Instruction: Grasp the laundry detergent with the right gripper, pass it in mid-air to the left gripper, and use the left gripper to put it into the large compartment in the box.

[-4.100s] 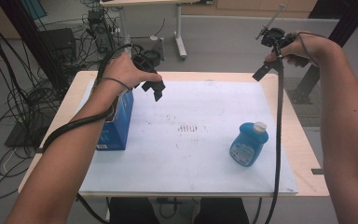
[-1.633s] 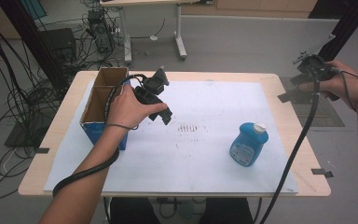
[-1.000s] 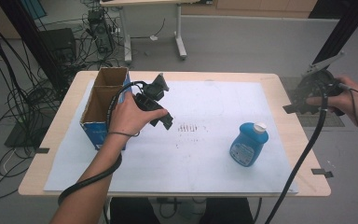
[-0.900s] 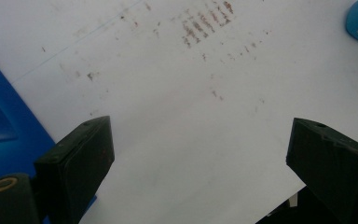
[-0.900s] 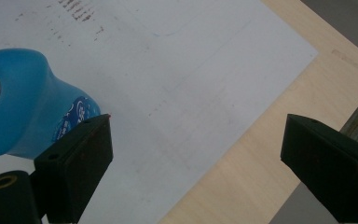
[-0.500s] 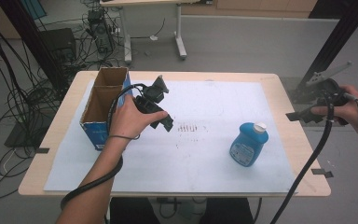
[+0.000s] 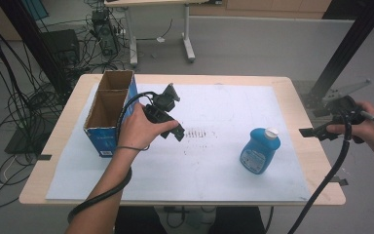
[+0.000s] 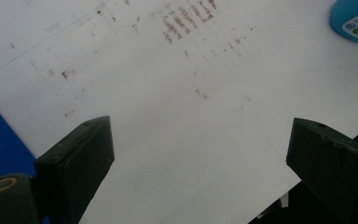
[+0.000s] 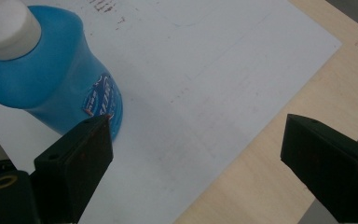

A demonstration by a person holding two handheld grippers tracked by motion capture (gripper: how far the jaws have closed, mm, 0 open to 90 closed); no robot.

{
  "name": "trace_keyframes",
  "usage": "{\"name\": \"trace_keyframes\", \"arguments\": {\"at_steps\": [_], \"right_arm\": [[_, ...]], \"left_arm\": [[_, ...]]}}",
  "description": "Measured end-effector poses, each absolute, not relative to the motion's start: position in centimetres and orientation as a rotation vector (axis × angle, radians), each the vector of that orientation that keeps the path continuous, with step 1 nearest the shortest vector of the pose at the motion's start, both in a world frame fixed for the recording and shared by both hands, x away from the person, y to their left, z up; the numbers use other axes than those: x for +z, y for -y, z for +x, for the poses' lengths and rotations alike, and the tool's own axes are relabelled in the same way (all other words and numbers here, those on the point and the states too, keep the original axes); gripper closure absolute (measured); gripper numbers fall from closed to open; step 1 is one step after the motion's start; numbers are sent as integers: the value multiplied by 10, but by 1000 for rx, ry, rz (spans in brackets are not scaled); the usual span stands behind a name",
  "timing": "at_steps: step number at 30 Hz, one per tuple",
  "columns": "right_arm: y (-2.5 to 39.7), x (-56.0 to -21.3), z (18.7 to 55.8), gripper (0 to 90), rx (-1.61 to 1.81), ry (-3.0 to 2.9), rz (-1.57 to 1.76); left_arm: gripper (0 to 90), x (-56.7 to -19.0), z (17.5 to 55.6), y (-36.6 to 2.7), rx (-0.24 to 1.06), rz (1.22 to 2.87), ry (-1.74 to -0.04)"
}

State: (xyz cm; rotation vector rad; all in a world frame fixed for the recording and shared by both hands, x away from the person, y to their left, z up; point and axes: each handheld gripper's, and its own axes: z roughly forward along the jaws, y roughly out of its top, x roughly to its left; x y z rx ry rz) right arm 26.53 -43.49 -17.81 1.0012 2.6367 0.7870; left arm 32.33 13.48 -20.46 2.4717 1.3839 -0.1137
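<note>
High view: white sheet (image 7: 214,161) over wooden table (image 7: 297,102)

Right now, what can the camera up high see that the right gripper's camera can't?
The high view alone takes in the open cardboard box at the table's left, the left gripper beside it, and the person's hands. The right gripper view alone gives a close look at the printed label on the bottle, with that gripper's black jaws spread wide apart. Both show the blue bottle with its white cap, standing on the white paper over the wooden table.
</note>
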Motion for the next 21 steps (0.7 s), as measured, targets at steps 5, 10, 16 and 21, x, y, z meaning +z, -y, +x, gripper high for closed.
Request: {"name": "trace_keyframes", "arguments": {"at_steps": [5,10,16,21], "right_arm": [[438,-186,257,89,810,-2633,1002],[439,-191,250,89,807,-2631,1000],[442,-194,244,89,817,-2626,997],[443,-197,238,83,825,-2628,992]], "left_arm": [[78,-210,324,-134,-122,2473,-1387],[77,-214,324,-133,-124,2475,-1393],[77,-218,323,-132,-132,2474,-1395],[77,-220,322,-131,-128,2480,-1395]]}}
